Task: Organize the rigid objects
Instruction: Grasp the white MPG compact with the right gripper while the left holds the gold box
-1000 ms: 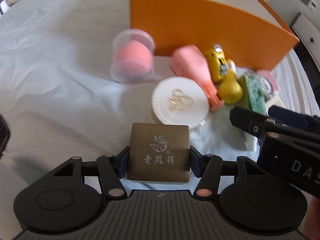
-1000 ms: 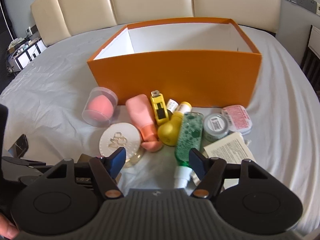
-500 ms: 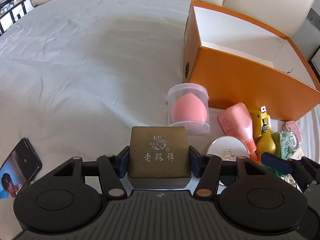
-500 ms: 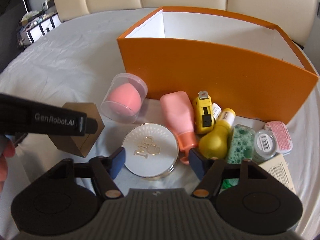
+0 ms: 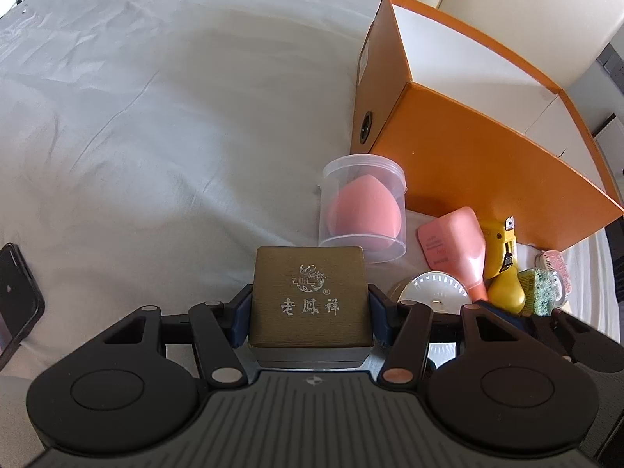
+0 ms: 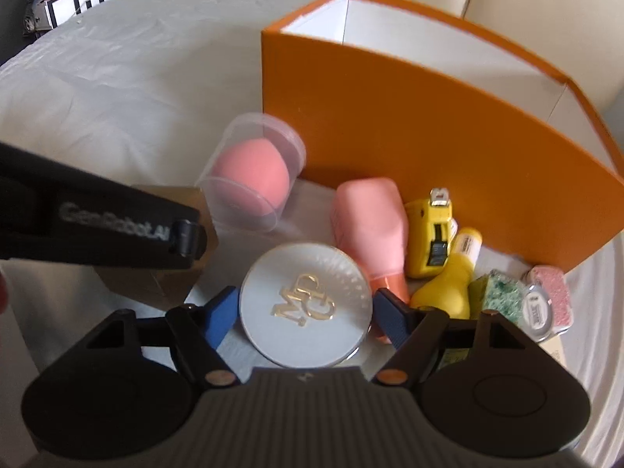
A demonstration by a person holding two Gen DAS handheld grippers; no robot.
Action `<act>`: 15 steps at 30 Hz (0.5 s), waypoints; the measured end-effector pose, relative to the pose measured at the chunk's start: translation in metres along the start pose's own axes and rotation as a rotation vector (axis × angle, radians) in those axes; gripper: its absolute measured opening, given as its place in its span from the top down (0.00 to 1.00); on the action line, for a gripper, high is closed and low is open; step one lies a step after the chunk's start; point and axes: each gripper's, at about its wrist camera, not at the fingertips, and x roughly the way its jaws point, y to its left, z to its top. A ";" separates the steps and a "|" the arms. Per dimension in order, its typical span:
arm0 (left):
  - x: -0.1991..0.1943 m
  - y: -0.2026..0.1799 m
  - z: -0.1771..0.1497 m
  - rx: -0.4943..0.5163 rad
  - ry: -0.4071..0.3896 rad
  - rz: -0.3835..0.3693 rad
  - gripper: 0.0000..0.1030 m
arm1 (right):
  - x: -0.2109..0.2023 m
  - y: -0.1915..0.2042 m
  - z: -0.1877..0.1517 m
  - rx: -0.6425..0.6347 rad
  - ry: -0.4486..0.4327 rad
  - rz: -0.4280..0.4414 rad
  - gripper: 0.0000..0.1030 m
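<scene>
My left gripper is shut on a bronze square box with Chinese lettering, held above the white sheet; the box also shows in the right wrist view behind the left gripper's arm. My right gripper is open with its blue fingers either side of a round white compact, which lies on the sheet. The open orange box stands behind the pile; its white inside looks empty.
Before the orange box lie a clear tub with a pink sponge, a pink tube, a yellow tape measure, a yellow bottle, a green sponge and small tins. A phone lies left.
My left gripper has lifted and swung left with the bronze box. My right gripper has moved forward and down until its open fingers straddle the white compact.
</scene>
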 end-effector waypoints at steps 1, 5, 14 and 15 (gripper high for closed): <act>-0.001 -0.001 0.000 -0.003 -0.002 -0.004 0.35 | -0.001 0.000 0.000 0.007 0.003 0.001 0.27; -0.001 -0.002 -0.001 -0.001 -0.001 -0.035 0.36 | 0.005 0.005 0.001 0.000 0.009 -0.015 0.27; -0.002 0.000 -0.001 -0.016 -0.010 -0.046 0.36 | 0.016 0.006 0.005 0.020 0.046 0.000 0.27; -0.003 -0.001 -0.002 -0.007 -0.016 -0.046 0.35 | 0.014 0.007 0.005 0.010 0.045 0.006 0.27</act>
